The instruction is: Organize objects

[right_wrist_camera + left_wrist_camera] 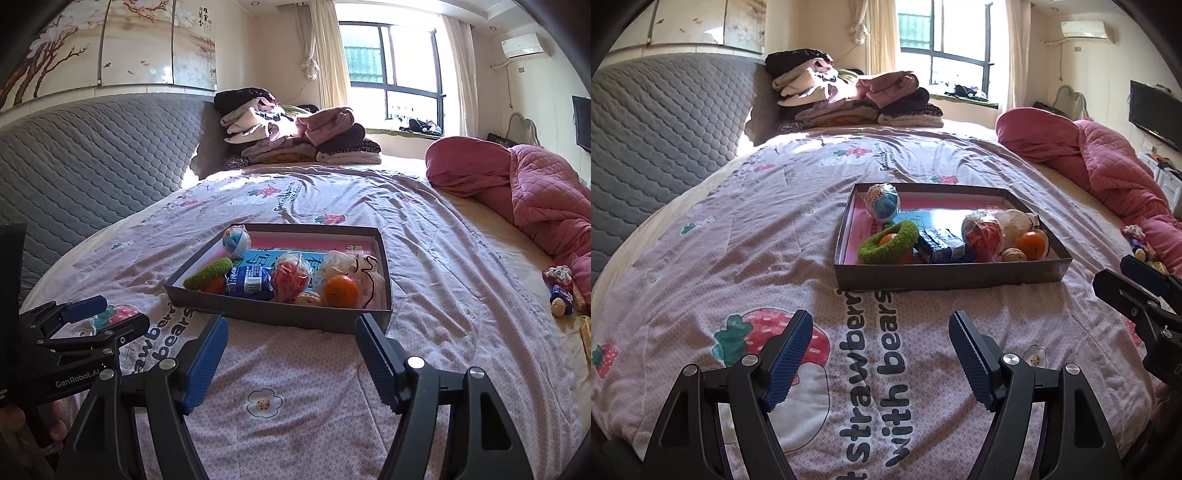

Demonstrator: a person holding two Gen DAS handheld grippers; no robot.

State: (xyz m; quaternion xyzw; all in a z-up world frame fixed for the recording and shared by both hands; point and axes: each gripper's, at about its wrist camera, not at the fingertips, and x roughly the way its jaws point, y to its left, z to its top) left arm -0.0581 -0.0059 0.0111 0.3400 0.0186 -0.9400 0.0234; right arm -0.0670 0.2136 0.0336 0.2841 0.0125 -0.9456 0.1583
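Note:
A shallow grey box [949, 280] [258, 310] lies on the strawberry-print bedspread. Inside it are a blue-and-white ball [882, 201] [236, 240], a green fuzzy ring [888, 242] [208, 275] over an orange fruit, a blue carton [942, 249] [249, 282], a wrapped red ball [982, 236] [290, 278], a white bag [1014, 221], an orange [1030, 243] [341, 290] and a walnut [1014, 254]. My left gripper [880, 317] [110, 315] hovers open and empty short of the box's near wall. My right gripper [292, 321] [1110, 273] is open and empty, its tips just before the box's front wall.
A few small wrapped items [561, 291] [1137, 240] lie loose on the bed to the right, beside a rolled pink quilt [535, 192]. A pile of folded clothes [295, 129] sits at the far end. A grey padded headboard [92, 158] runs along the left.

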